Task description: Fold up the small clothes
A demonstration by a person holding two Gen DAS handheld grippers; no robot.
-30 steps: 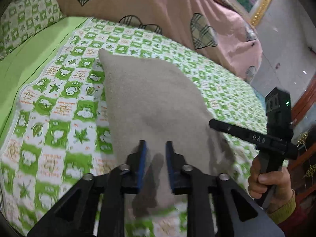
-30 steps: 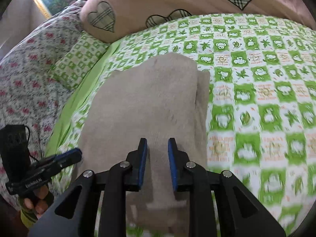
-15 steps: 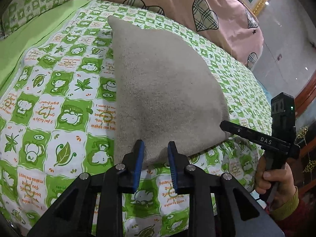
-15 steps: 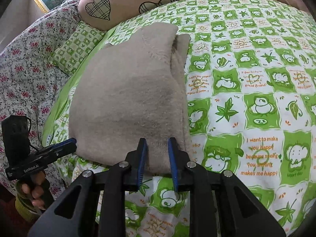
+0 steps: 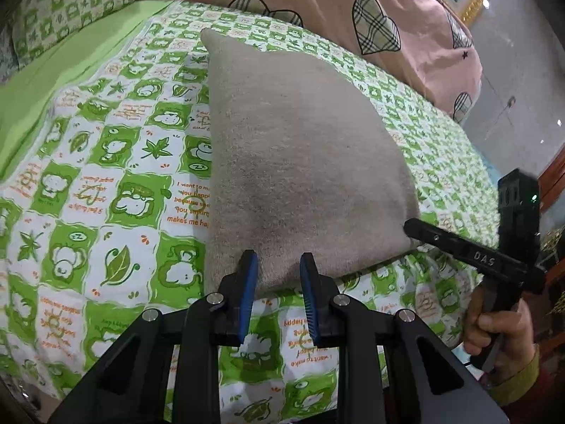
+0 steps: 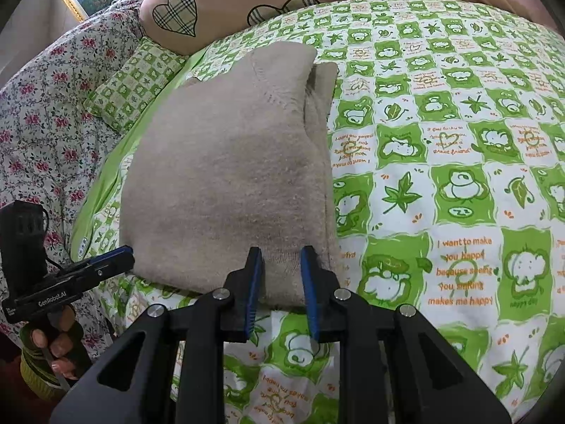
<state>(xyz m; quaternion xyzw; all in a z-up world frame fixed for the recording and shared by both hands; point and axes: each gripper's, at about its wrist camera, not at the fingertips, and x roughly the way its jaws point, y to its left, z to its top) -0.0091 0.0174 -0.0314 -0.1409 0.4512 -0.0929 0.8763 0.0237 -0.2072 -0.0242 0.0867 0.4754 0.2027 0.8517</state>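
Two grippers, one garment: the left gripper (image 5: pixel 277 265) and the right gripper (image 6: pixel 280 258) each sit at the near hem of the beige fleecy knit garment (image 5: pixel 300 162), which lies folded on the green-and-white cartoon-print bedsheet (image 5: pixel 106 183), near the bed's front edge. On both, the jaws stand slightly apart with the hem's cloth between the blue pads. We cannot tell whether the pads press it or just straddle it.

Risks as we judge them:
- If the grip is only partial, the thick fleece could slip out on a lift, and the fold would sag or open.
- The right side shows a doubled layer along the right edge (image 6: pixel 323 113). Pinching only the top layer would pull the stack apart.
- Uneven pull between the hands could skew the garment toward the pink heart-print quilt (image 5: pixel 353 7).
- The pads could also snag the sheet under the hem.
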